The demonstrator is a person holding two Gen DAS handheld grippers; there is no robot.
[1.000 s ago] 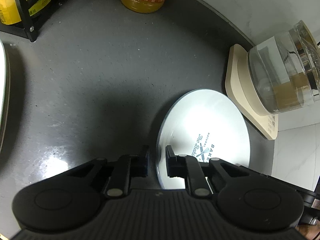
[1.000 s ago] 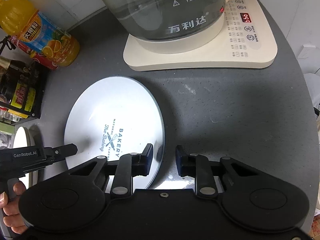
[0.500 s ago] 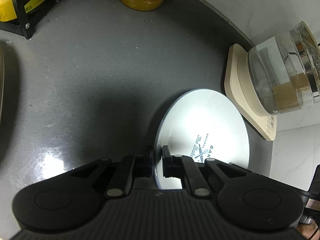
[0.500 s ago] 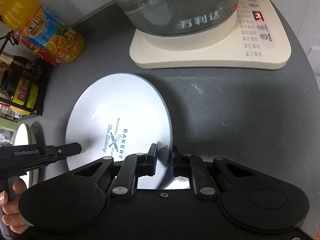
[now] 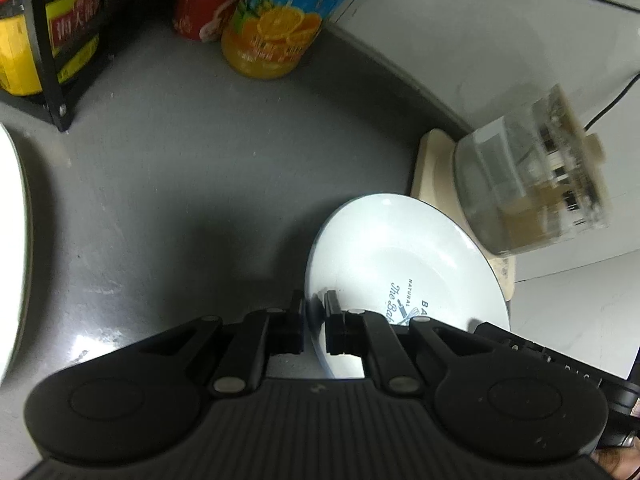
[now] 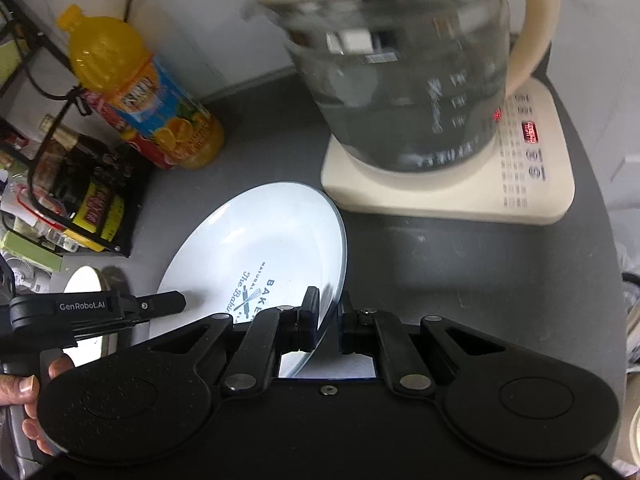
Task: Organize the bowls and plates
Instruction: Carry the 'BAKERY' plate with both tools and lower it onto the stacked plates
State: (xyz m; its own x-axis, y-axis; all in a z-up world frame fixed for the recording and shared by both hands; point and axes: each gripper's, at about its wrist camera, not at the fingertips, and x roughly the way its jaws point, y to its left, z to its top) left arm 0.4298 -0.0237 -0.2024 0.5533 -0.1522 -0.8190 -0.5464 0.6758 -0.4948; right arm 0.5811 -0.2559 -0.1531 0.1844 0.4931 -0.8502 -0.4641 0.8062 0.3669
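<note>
On grey counter, plate, kettle

The round, pale blue-white plate carries dark navy lettering and a crossed whisk-and-rolling-pin emblem at its 5 o'clock side. At 11 o'clock, the orange juice bottle has a yellow cap and a blue label printed with orange slices. At 1 o'clock, the clear glass kettle sits on a cream base with a red display. The counter is speckled dark grey.
</note>
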